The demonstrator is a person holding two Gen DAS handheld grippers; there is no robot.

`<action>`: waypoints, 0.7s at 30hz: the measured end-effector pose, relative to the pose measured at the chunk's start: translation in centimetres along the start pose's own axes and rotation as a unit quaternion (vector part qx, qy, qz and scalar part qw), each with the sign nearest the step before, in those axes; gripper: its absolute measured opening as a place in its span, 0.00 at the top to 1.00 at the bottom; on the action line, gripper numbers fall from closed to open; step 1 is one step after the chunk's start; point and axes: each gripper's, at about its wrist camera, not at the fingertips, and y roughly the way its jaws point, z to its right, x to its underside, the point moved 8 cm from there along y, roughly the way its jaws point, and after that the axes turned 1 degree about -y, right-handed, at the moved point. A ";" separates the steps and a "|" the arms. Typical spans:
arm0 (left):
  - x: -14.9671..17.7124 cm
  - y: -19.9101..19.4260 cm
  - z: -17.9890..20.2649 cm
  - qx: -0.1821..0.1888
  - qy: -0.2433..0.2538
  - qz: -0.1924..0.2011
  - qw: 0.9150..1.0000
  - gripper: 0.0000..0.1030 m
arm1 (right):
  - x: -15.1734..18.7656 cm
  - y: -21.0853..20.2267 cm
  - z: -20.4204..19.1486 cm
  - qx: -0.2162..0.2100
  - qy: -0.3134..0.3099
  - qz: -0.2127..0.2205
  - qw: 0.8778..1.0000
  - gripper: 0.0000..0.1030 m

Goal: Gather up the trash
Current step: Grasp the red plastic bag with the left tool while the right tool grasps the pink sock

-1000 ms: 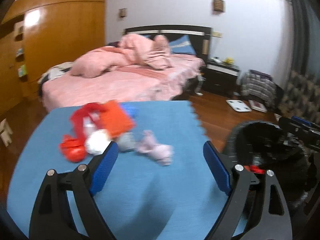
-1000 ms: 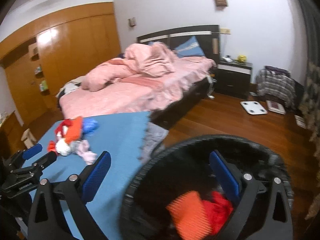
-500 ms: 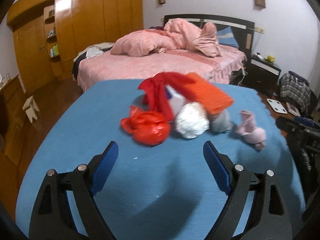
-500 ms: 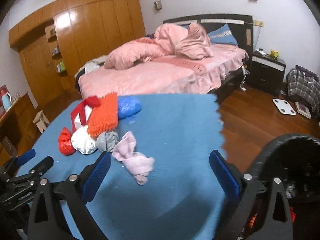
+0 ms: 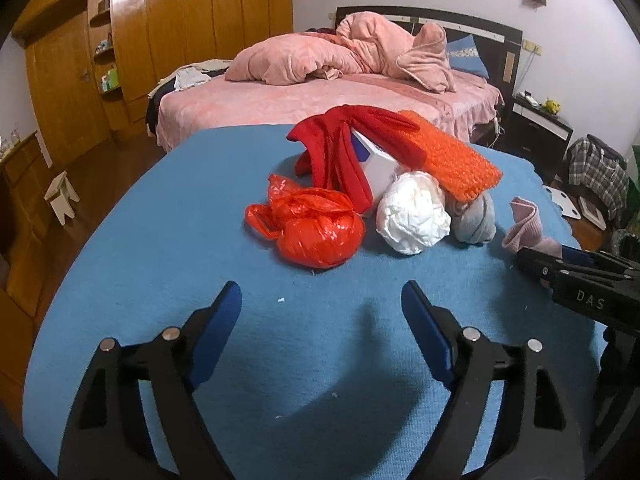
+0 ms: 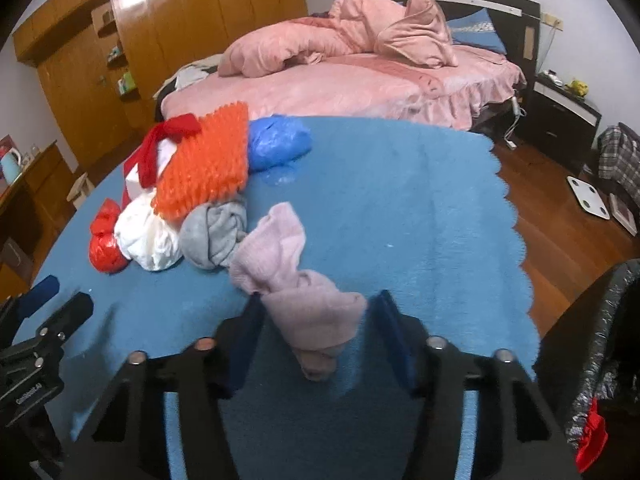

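Note:
A pile of trash lies on the blue mat [image 5: 160, 280]: a red plastic bag [image 5: 320, 232], a white crumpled wad [image 5: 412, 218], a grey sock ball [image 5: 474, 220], orange bubble wrap [image 5: 452, 160], a red cloth [image 5: 348, 148] and a blue bag [image 6: 278, 142]. My left gripper [image 5: 320, 296] hovers just short of the red bag, its jaws wide and closing slightly, with nothing between them. My right gripper [image 6: 319, 300] points down at a pink sock [image 6: 304, 292]. Its jaws are closing with the sock between the pads, which is not visibly squeezed.
A black lined bin [image 6: 592, 340] holding something red stands past the mat's scalloped right edge on the wooden floor [image 6: 560, 200]. Beyond the mat are a pink bed [image 5: 320, 92], a wooden wardrobe [image 5: 160, 40], a nightstand [image 6: 560, 116], a white scale [image 6: 590, 196] and a small stool [image 5: 60, 196].
Both views swung from the bin toward the pile and dropped lower. The right jaws narrowed around the pink sock. The left gripper came closer to the red bag.

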 end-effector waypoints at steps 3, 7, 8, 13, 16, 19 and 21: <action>0.2 0.2 0.1 -0.001 0.000 -0.002 1.000 0.23 | 0.0 0.1 -0.3 -0.004 -0.002 0.001 1.000 0.61; 0.2 0.2 0.1 0.003 -0.003 -0.004 1.000 0.23 | -0.2 -0.4 0.0 -0.007 0.008 0.011 1.000 0.62; 0.2 0.2 0.1 0.005 -0.005 -0.004 1.000 0.23 | -0.4 -0.6 0.0 -0.007 0.011 0.018 1.000 0.62; -1.3 0.7 -0.4 -0.005 -0.006 0.010 1.000 0.24 | -1.5 -0.6 0.3 0.007 0.008 0.029 1.000 0.62; -2.0 1.9 -0.7 -0.008 0.000 0.002 1.000 0.28 | -1.8 -0.1 0.6 0.013 0.015 0.028 0.999 0.62; -2.2 3.2 -1.2 -0.004 -0.006 -0.010 1.000 0.34 | -1.6 0.2 0.6 0.015 0.014 0.024 0.999 0.62; -2.4 3.8 -1.2 0.003 -0.012 -0.014 1.000 0.35 | -1.5 0.3 0.6 0.015 0.012 0.022 1.000 0.62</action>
